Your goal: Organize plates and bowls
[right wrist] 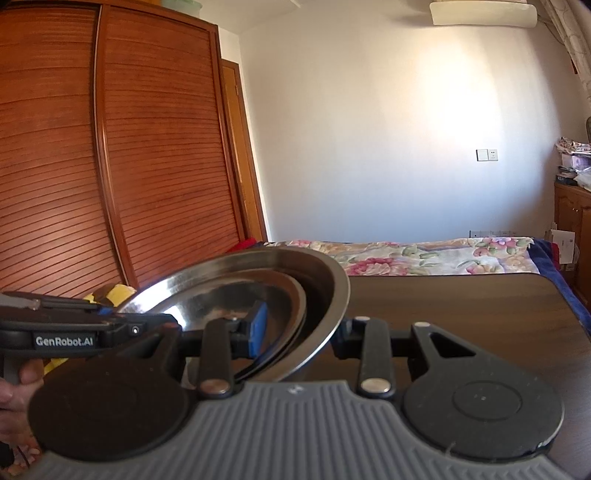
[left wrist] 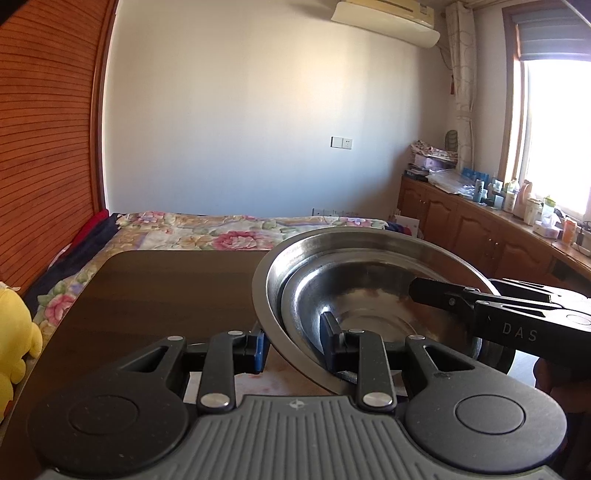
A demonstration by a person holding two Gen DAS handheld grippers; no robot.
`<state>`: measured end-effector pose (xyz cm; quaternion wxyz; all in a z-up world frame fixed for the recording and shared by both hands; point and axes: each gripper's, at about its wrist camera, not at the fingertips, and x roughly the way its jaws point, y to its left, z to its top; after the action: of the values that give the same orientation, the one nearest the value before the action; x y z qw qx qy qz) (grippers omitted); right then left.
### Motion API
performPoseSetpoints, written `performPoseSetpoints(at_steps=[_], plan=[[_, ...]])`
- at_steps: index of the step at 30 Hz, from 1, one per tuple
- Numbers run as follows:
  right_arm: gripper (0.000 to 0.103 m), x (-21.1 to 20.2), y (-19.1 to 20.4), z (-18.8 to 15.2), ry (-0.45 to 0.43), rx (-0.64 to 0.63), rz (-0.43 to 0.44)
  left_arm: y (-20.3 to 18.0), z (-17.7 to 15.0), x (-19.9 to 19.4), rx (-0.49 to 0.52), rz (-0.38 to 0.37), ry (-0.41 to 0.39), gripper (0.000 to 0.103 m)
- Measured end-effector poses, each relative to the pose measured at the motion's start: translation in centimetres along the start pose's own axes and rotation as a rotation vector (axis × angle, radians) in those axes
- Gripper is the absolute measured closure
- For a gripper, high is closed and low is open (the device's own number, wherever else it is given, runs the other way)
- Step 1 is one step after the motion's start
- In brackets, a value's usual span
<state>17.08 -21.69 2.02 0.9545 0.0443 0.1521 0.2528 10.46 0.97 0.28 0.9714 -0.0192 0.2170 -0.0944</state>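
Two steel vessels, a smaller bowl point(left wrist: 369, 295) nested inside a larger bowl point(left wrist: 280, 258), are held tilted above a dark brown counter point(left wrist: 166, 288) that fills the lower middle of both views. Behind the counter lies a bed with a floral cover point(left wrist: 229, 232); a white wall point(left wrist: 258, 110) closes the room, with a switch plate point(left wrist: 341, 142) at centre right and an air conditioner point(left wrist: 388, 22) at the upper right of the left wrist view. A slatted wooden wardrobe point(right wrist: 110, 166) fills the upper left of the right wrist view, a yellow plush toy point(left wrist: 14, 339) sits at the lower left edge of the left wrist view, and wooden cabinets point(left wrist: 461, 218) bearing bottles run under a bright window point(left wrist: 554, 129) at the right. Both bowls are polished metal with broad flared rims, the inner one offset toward one side of the outer. The left tool point(left wrist: 295, 343) straddles the rim at lower centre, one finger inside and one outside, pinching it. The right tool point(right wrist: 301, 328) grips the opposite rim likewise, its blue pad point(right wrist: 258, 325) inside the bowl. A hand point(right wrist: 18, 384) appears at the lower left of the right wrist view.
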Motion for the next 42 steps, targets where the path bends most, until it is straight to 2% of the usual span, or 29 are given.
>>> performPoseSetpoints(at_steps=[9, 18, 42], plan=[[0.066, 0.8, 2.4, 0.6, 0.013, -0.018, -0.006, 3.0, -0.3, -1.0, -0.027, -0.021, -0.006, 0.072], [0.066, 1.2, 3.6, -0.2, 0.029, -0.010, -0.008, 4.7, -0.5, -1.0, -0.002, -0.033, 0.013, 0.072], [0.066, 2.3, 5.8, -2.4, 0.102, -0.015, 0.024, 6.3, -3.1, -1.3, -0.011, 0.028, 0.072, 0.071]])
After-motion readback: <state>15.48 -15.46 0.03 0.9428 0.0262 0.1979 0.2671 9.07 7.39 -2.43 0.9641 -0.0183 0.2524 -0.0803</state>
